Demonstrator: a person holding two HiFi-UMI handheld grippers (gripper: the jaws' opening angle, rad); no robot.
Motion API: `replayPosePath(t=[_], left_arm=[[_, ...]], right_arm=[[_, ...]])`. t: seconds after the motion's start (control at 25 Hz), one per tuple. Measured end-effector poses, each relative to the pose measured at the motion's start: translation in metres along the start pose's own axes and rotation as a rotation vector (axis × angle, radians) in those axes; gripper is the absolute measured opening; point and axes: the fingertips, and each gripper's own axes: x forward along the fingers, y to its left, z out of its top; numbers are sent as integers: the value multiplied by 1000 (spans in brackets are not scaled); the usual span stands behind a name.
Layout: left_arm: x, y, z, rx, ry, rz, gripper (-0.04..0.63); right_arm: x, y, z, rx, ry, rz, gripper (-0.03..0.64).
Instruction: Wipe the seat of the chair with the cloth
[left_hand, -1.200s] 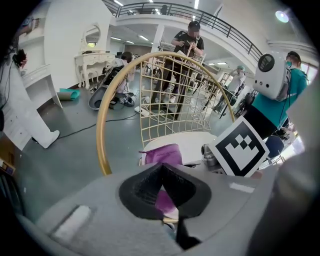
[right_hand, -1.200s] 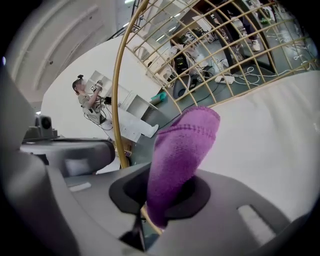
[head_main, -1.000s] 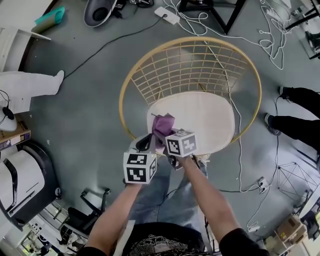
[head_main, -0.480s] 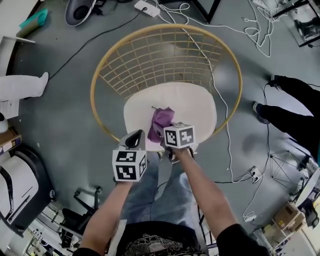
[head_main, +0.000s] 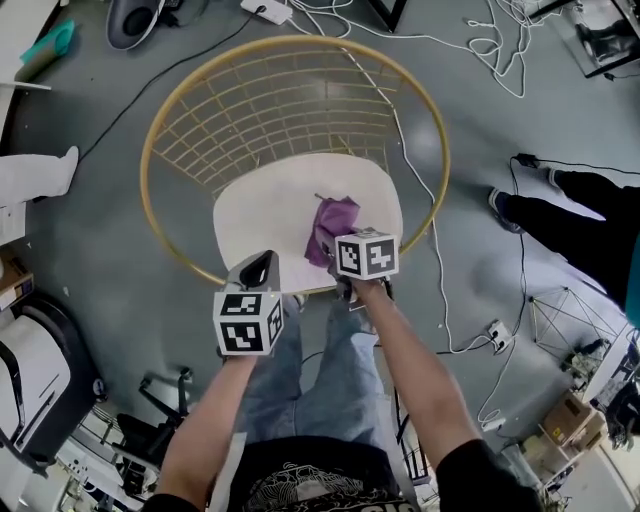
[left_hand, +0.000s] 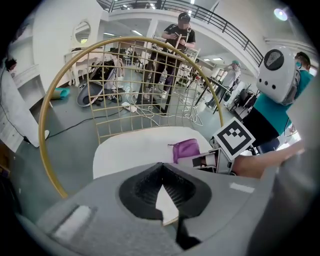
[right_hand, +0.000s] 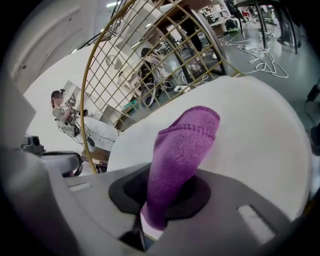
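Observation:
The chair has a gold wire frame (head_main: 160, 130) and a white seat (head_main: 265, 205), also in the left gripper view (left_hand: 135, 150) and the right gripper view (right_hand: 250, 130). A purple cloth (head_main: 331, 225) lies on the seat's front right part. My right gripper (head_main: 338, 262) is shut on it, and the cloth (right_hand: 185, 145) sticks up out of that gripper (right_hand: 165, 192). My left gripper (head_main: 262, 268) hangs at the seat's front edge, shut and with nothing in it (left_hand: 162, 184). From it I see the cloth (left_hand: 186, 149) and the right gripper (left_hand: 202, 161).
Cables and a power strip (head_main: 265, 10) lie on the grey floor behind the chair. A person's dark legs (head_main: 570, 215) are at the right, a white-clad leg (head_main: 35, 175) at the left. People stand beyond the chair back (left_hand: 180, 35), one in teal close by (left_hand: 277, 75).
My right gripper has dragged the cloth rightward across the seat, from its front left part to right of the middle. The left gripper has stayed by the front edge.

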Motion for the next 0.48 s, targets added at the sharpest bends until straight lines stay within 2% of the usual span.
replayPosePath(t=[0.16,0.48], left_arm=[[4,-19,2,7,4,-4,-5],[8,-34,0,3,-3,-7,-5]], right_arm=[[-31,-39,7,-8,-16,-102,63],[-70,-74,14,32,-52,-130,63]])
